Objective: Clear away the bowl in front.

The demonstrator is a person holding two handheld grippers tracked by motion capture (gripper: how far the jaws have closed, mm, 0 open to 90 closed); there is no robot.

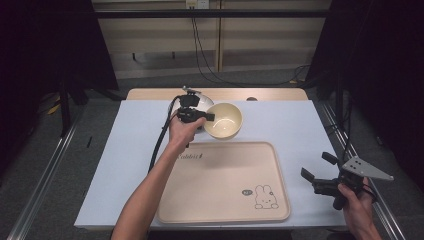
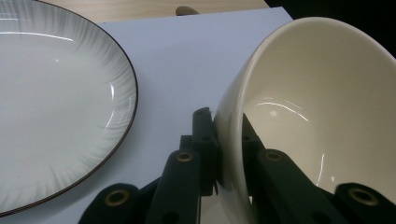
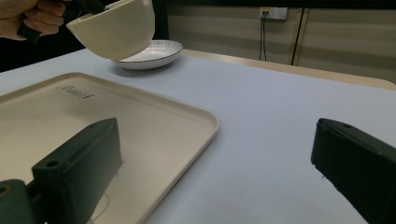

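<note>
A: Left gripper (image 1: pixel 206 117) is clamped on the bowl (image 1: pixel 223 120), one jaw inside the wall, one outside, pinching the rim edge. In the left gripper view the pads (image 2: pixel 205 140) bite the near side of the bowl (image 2: pixel 322 116) and it tips toward the camera.

B: Where's the bowl versus the tray (image 1: pixel 220 210)?

A: Lifted, just past the tray's far edge, clear of the table (image 1: pixel 125 150). In the right gripper view it hangs tilted above and in front of the plate (image 3: pixel 154 53), no contact that I can see.

B: Handling?

A: Looks like glazed ceramic: stiff, fairly heavy for a one-sided pinch, slick, chips if knocked. My call is that the rim is the only sensible hold, since the body looks too wide for the jaws. With that grip the weight hangs off to one side, so it may swing or slip.

B: Left arm pose?

A: Forearm reaches forward over the tray's left part, hand (image 1: pixel 182 132) wrapped on the handle, jaws pointing right and level.

B: Right side?

A: Right gripper (image 1: pixel 316 169) is right of the tray near the table's near corner, jaws spread wide, nothing between them, pointing left toward the tray. Hand low at the table edge.
</note>
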